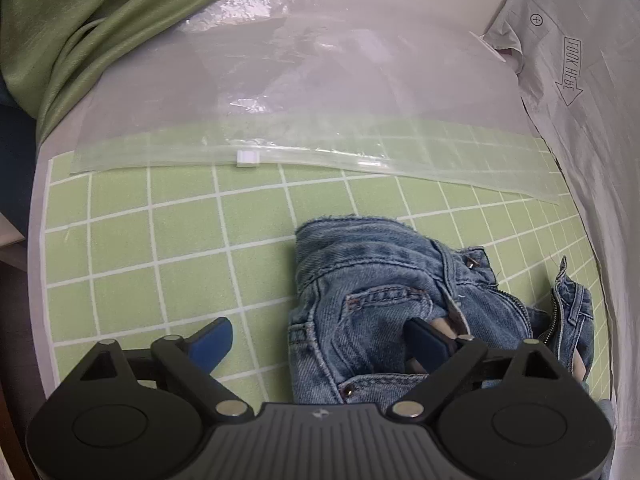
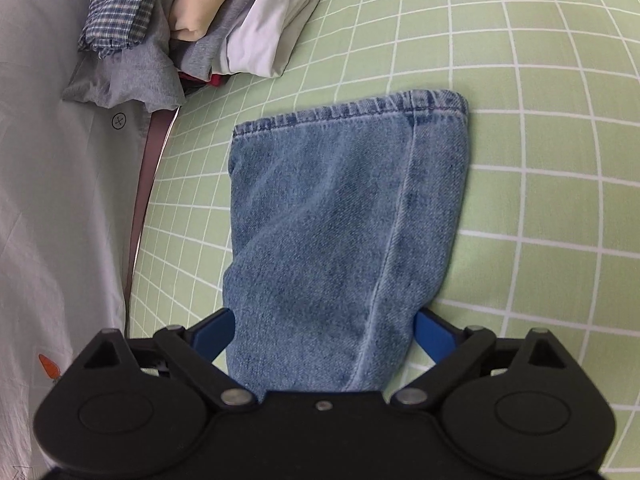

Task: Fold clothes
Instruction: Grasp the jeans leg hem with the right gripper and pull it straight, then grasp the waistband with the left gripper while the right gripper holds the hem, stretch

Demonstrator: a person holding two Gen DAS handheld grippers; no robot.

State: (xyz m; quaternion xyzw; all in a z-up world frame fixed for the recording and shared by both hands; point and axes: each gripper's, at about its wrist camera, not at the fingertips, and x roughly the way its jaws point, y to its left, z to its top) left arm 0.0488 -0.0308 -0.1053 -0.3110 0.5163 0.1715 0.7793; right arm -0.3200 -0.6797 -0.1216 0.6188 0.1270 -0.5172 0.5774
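Your left tongs [image 1: 320, 340] are standing spread wide over the waist end of the faded blue denim jeans [image 1: 380, 300], one finger [image 1: 428, 344] tucked into the fabric. Your right tongs [image 2: 324, 332] are gaping around a jeans leg [image 2: 344, 220], its long axis running away toward the far hem, lying on the green gridded counter [image 2: 540, 160].

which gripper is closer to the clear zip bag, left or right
Left. The left gripper is over the jeans' waist, with the clear zip bag lying just beyond on the grid sheet. The right gripper straddles the jeans' leg; no bag shows in its view.
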